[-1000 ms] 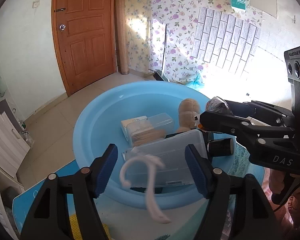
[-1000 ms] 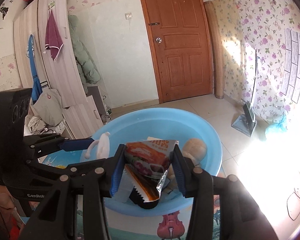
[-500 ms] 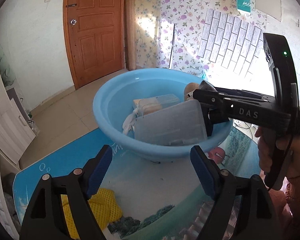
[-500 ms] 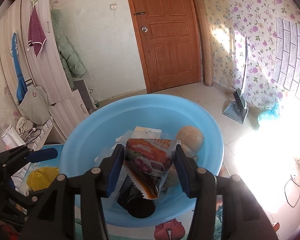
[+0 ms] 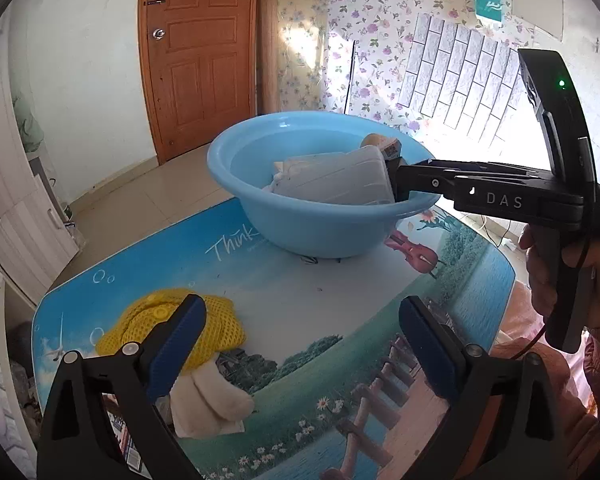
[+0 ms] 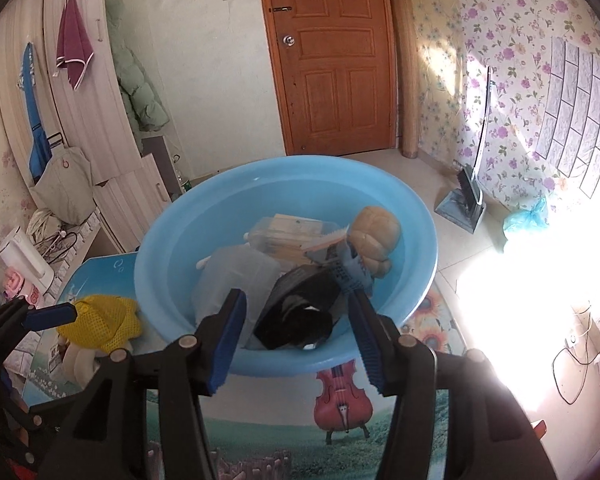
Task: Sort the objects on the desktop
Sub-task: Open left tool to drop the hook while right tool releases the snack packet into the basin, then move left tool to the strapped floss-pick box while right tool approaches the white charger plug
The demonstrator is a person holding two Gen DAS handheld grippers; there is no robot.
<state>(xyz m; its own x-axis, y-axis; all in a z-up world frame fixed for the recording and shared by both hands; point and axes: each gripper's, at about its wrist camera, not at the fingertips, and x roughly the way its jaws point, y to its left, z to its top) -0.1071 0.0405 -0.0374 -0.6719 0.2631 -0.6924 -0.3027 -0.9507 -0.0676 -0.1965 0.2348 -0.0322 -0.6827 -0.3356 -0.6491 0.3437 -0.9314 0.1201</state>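
Blue basin [image 6: 412, 216] sat on the printed table [image 5: 340, 304], holding a clear box [image 5: 340, 180], a brown plush [image 6: 374, 236] and a dark snack bag [image 6: 300, 312]. Right gripper [image 6: 296, 336] hung over the rim, jaws opening – nothing pinched. Left gripper [image 5: 300, 348] was opening too, empty, above the table – yellow mesh [image 5: 220, 328] lay beside its left pad.

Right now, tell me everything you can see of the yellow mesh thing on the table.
The yellow mesh cloth looks like soft open-weave netting, bunched into a rumpled heap rather than spread flat. It lies on the picture-printed table, apart from the blue basin. A cream-coloured fabric piece rests against its near edge. The left gripper hangs above it, not touching it.
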